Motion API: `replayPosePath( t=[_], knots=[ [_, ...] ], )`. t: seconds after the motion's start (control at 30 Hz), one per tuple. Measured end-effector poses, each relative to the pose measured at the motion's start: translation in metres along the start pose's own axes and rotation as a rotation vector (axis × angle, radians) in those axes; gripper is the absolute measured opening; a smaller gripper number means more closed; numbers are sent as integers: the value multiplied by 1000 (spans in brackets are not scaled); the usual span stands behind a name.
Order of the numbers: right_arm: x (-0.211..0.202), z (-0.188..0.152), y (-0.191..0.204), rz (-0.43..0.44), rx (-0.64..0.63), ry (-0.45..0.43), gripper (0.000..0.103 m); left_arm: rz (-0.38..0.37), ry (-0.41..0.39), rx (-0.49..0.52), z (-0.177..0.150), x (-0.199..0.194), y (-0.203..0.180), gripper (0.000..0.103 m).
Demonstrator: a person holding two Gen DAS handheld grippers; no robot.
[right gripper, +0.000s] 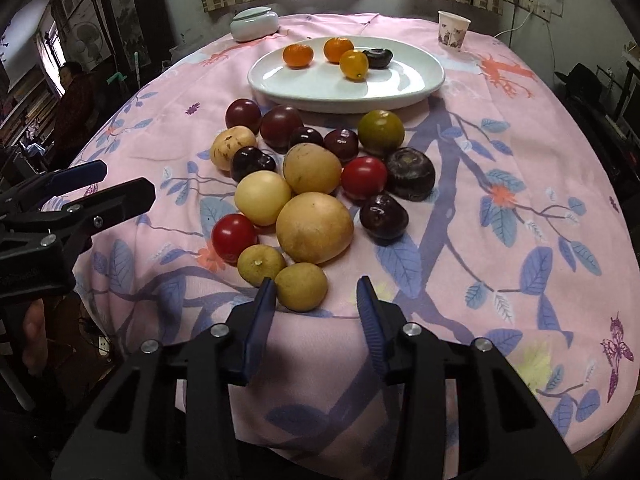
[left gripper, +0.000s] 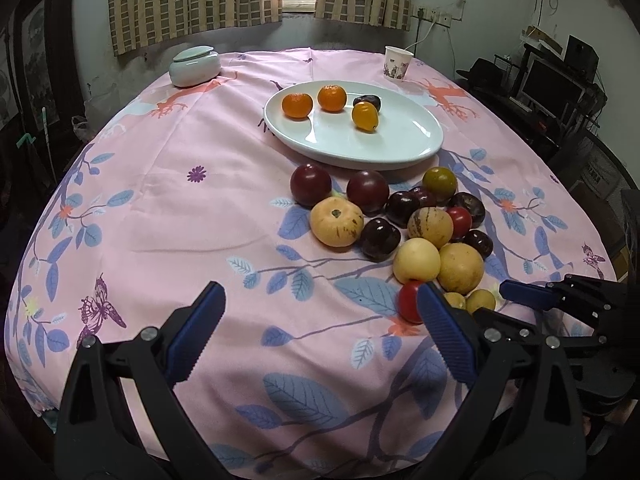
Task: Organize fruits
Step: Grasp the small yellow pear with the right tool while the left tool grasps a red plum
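Observation:
A white oval plate point(left gripper: 400, 140) point(right gripper: 416, 76) holds two oranges point(left gripper: 297, 106), a yellow fruit point(left gripper: 365, 117) and a dark plum point(left gripper: 367, 101). In front of it lies a pile of loose fruit point(left gripper: 400, 224) point(right gripper: 312, 184): dark plums, yellow pears, red tomatoes, a green fruit. My left gripper point(left gripper: 320, 316) is open and empty above the cloth, left of the pile. My right gripper point(right gripper: 316, 300) is open and empty, just in front of a small yellow fruit point(right gripper: 301, 286). It also shows in the left wrist view point(left gripper: 560, 300).
A pale lidded jar point(left gripper: 195, 66) stands at the far left of the pink floral tablecloth point(left gripper: 180, 208), a paper cup point(left gripper: 397, 63) at the far right. Curtains and a wall lie behind. A desk with a monitor point(left gripper: 552, 88) is at right. A person point(right gripper: 76, 96) sits at left.

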State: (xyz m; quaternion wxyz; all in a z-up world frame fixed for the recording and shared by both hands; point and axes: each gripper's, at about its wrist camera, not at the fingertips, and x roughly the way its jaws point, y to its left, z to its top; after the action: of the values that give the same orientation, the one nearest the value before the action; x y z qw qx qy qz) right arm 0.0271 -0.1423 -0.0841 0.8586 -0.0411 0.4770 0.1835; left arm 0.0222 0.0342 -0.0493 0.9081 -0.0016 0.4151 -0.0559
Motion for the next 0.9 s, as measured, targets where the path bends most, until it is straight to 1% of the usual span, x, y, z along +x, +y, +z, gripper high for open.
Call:
replayPosePath(
  t=[0.1,0.13,0.2,0.3,0.43,0.57,0.63,0.7,0.73,0.77,0.8,0.83,0.87,0.9],
  knots=[
    [10,0,1,10,4,7,43,9,26,16,-5,6,-1,98],
    [12,0,1,19,7,6,37,14,36,22,-7,9,-2,98],
    [11,0,1,40,15,5,29,18,57,32,-9,16,-5,98],
    [-1,-3,0,20,13,-7,29,14,71,51,-11,22,-10,98],
    [-16,-6,-13,-38,52,-31,29,15,79,78,-14,28,-21,98],
    [-21,-9,-24,-18,86,-36,29,39,97,111,-19,40,-29,97],
    [-21,-10,-24,1,90,-36,29,15,103,104,-21,45,-32,97],
    [-21,-11,-23,10,88,-33,29,7,104,113,-21,49,-39,96],
    [-20,-11,-22,13,90,-31,29,0,101,114,-21,51,-43,93],
    [-19,-11,-22,18,92,-28,29,-11,104,114,-21,53,-47,86],
    [-19,-11,-22,21,94,-27,29,-31,107,118,-20,55,-51,83],
    [-18,-11,-23,22,97,-25,29,-31,101,124,-19,57,-55,80],
    [-18,-12,-24,22,99,-24,29,-45,89,127,-18,57,-58,71],
    [-18,-12,-25,21,102,-23,29,-55,82,128,-17,57,-61,66]
  ],
)
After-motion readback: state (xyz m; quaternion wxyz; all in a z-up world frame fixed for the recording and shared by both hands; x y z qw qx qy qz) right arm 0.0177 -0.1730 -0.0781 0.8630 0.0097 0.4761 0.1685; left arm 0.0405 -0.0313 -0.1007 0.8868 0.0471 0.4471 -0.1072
